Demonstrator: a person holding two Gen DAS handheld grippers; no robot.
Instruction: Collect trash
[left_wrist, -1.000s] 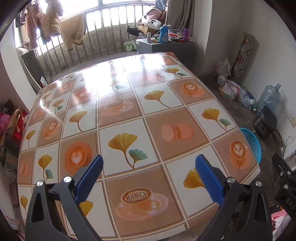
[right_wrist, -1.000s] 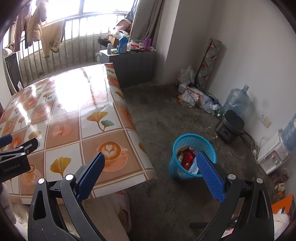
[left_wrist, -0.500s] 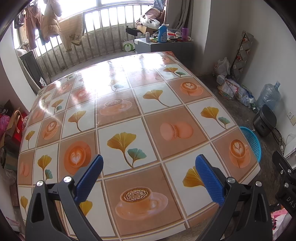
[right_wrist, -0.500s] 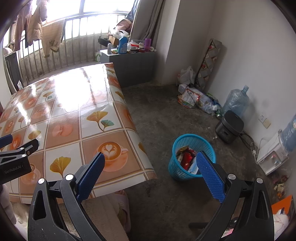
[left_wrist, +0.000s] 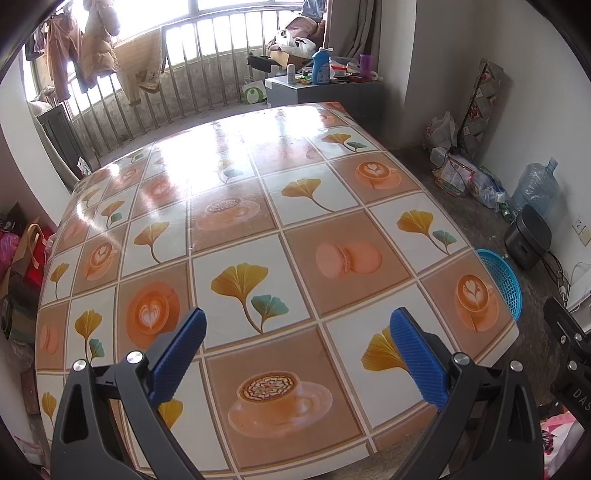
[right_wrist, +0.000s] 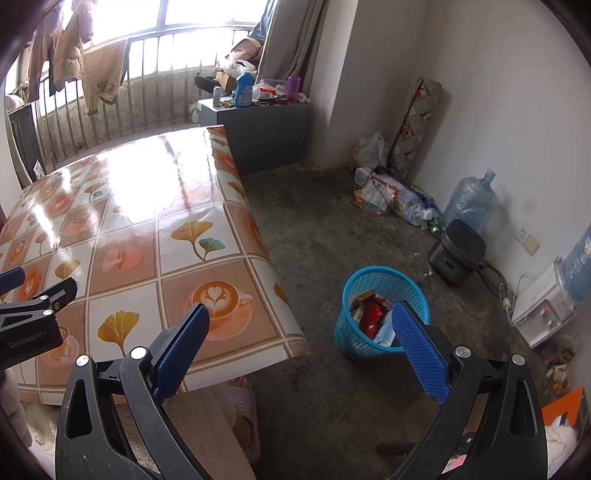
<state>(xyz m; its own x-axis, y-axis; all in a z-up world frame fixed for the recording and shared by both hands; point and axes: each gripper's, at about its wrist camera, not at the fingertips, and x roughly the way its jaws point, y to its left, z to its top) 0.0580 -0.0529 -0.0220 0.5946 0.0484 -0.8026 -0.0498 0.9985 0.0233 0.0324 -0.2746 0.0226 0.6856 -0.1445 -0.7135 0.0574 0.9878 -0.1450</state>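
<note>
My left tool (left_wrist: 297, 341) is spread wide, nothing between its blue pads (left_wrist: 177, 356), and it hangs over the near edge of the surface (left_wrist: 258, 206). My right tool (right_wrist: 301, 338) is just as wide and holds nothing; it sits off the surface's right corner, above the floor (right_wrist: 332, 229). From the right view, the left tool's black tip pokes in at the left edge, over the cloth.

Under the left tool the glossy cloth shows squares of ginkgo leaves, coffee cups and macarons, with no loose items on it that I can see. Below the right tool, a slipper (right_wrist: 245, 410) lies on the floor at the surface's near corner.

The trash (right_wrist: 369, 314) is in the blue basket (right_wrist: 347, 332), which stands on the floor just beside the surface's right corner: red and white wrappers fill its lower part. In the left view only the basket's rim shows past the cloth's edge.

Further right along the wall stand a black cooker (right_wrist: 458, 251) and a clear water jug (right_wrist: 471, 203), with a heap of bags and packets (right_wrist: 388, 192) next to them. At the far end a grey cabinet (right_wrist: 266, 129) carries a blue bottle (right_wrist: 243, 90) and clutter, and clothes (right_wrist: 74, 48) hang at the railed window.
</note>
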